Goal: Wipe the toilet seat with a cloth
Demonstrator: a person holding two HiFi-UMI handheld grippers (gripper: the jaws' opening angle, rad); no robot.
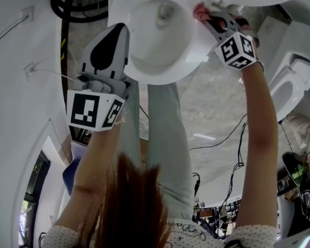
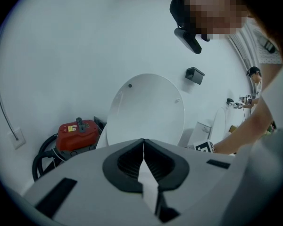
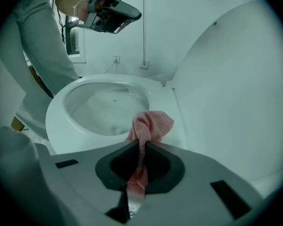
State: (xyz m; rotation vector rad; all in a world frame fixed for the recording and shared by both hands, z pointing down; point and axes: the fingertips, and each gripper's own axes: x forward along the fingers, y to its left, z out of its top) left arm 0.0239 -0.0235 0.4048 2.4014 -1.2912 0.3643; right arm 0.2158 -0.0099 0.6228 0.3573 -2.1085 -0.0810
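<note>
My right gripper (image 3: 140, 144) is clamped tight on a thin twist of the pink cloth (image 3: 153, 124). The cloth's bunched end rests on the seat (image 3: 54, 126) at the centre of the right gripper view, close to the raised lid (image 3: 236, 79). My left gripper (image 2: 143, 142) is closed on nothing, up at that view's upper left. The pinch is narrow, so I think a hard drag could pull the cloth free. It also lies near the inner edge and might drop into the bowl (image 3: 104, 109). Bunched like this, it would wipe only a thin stripe.
</note>
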